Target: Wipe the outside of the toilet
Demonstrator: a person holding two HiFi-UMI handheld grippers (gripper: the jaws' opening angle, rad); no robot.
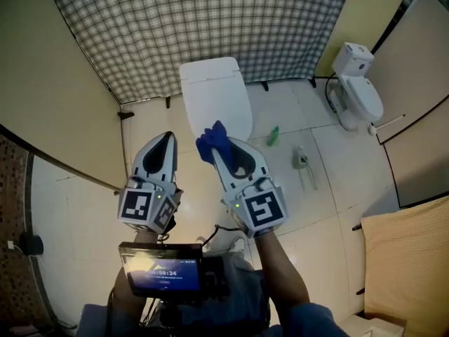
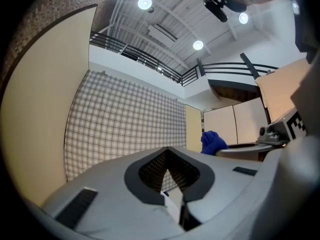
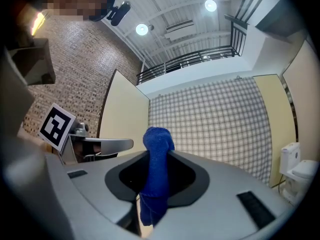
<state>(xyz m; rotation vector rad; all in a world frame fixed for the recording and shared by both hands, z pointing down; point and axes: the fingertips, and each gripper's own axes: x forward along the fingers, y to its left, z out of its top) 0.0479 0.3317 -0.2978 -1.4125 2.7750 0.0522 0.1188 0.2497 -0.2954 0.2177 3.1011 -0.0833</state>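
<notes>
A white toilet (image 1: 212, 95) with its lid down stands ahead against the checked wall (image 1: 203, 27). My right gripper (image 1: 219, 146) is shut on a blue cloth (image 1: 212, 140), held up in the air just in front of the toilet's front edge. In the right gripper view the blue cloth (image 3: 156, 171) stands up between the jaws of the right gripper (image 3: 157, 151). My left gripper (image 1: 165, 140) hovers beside it to the left, shut with nothing in it. Its tips (image 2: 169, 150) point at the checked wall, and the blue cloth (image 2: 212, 143) shows at the right.
A second white toilet (image 1: 358, 88) stands at the far right behind a beige partition (image 1: 414, 97). On the tiled floor right of the near toilet lie a green bottle (image 1: 273, 136) and a toilet brush (image 1: 302, 164). A beige panel (image 1: 63, 111) closes the left side.
</notes>
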